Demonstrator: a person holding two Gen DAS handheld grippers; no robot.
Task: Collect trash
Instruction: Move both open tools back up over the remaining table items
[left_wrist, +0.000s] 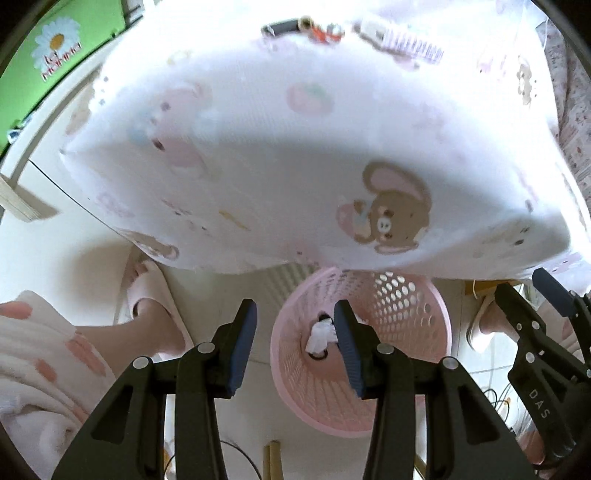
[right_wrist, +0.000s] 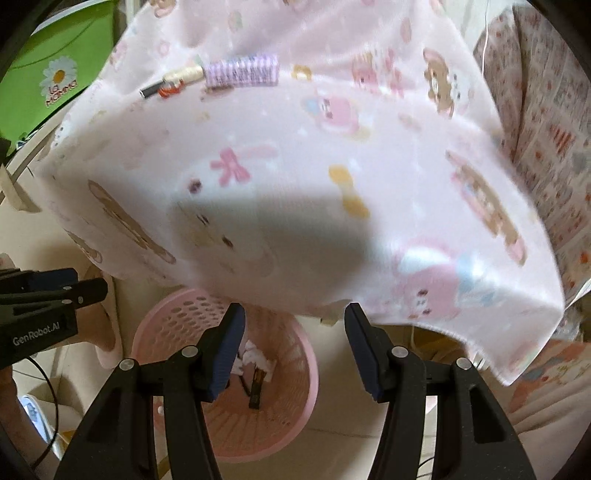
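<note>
Both my hand-held grippers, left (left_wrist: 295, 343) and right (right_wrist: 293, 352), hang apart and empty over the pink basket (right_wrist: 306, 373) of crumpled tissue (left_wrist: 321, 334); remaining bits (right_wrist: 210, 75) across the bed (right_wrist: 295, 166) look light, so I'd pinch mid-body.

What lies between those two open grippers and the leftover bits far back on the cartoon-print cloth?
Nothing visible. Bare patterned cloth runs from both grippers to the purple comb-like item and small clutter beside it.

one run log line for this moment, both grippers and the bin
left gripper: open, empty | right gripper: open, empty | pink basket: on floor, white scraps inside | table items: not yet collected
</note>
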